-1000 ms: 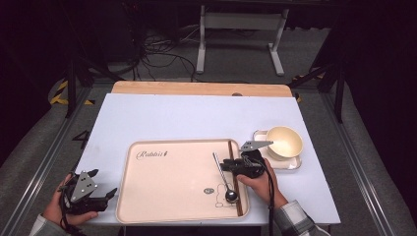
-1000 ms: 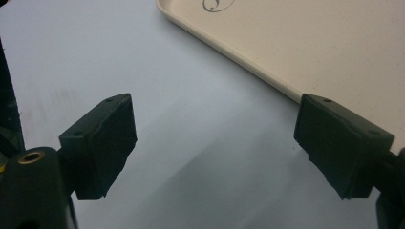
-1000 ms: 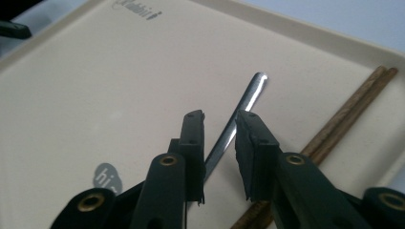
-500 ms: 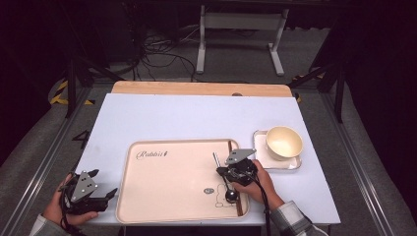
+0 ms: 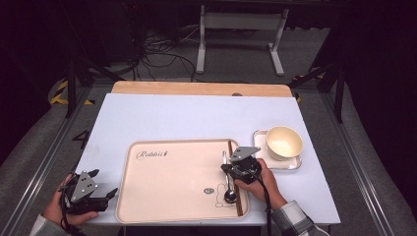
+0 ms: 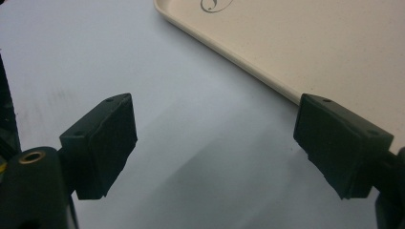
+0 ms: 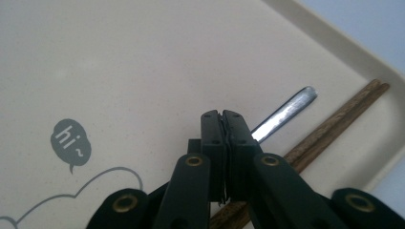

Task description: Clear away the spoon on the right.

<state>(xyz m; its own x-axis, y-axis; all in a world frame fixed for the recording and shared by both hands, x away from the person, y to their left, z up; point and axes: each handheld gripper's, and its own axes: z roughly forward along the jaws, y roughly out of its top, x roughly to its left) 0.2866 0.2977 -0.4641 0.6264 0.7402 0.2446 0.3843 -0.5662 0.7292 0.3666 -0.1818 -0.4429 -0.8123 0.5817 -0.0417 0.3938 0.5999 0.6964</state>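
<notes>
A white table [image 5: 196, 118] seen from above, with a person's two hands at its near edge, each holding a two-jaw gripper.

The right gripper [image 7: 223, 125] is over the right side of a beige tray [image 5: 147, 206]. Its jaws have just been closing and now stand pressed together on the handle of a metal spoon [image 7: 286, 112]. In the right gripper view the handle end pokes out beyond the jaw tips, up and to the right. In the high view the spoon [image 5: 227, 177] lies flat in the tray, its long axis running away from the person: bowl toward the near edge, handle end toward the far edge. The grip sits about midway along the handle.

Just beside the spoon, between it and the tray's right wall, lies a pair of brown chopsticks [image 7: 329, 129], roughly parallel to it. Whether they touch the spoon under the jaws cannot be told.

The tray otherwise carries printed marks: a word in script near its far left corner, a small rabbit drawing and a speech bubble reading "hi".

Right of the tray, close by, a cream bowl [image 5: 283, 142] stands upright on a small square dish [image 5: 295, 164]. The bowl looks empty.

The left gripper [image 5: 109, 193] rests well apart, left of the tray's near corner. Its jaws are spread wide with nothing between them.

The right hand [image 5: 255, 179] is much the nearer to spoon and bowl.
</notes>
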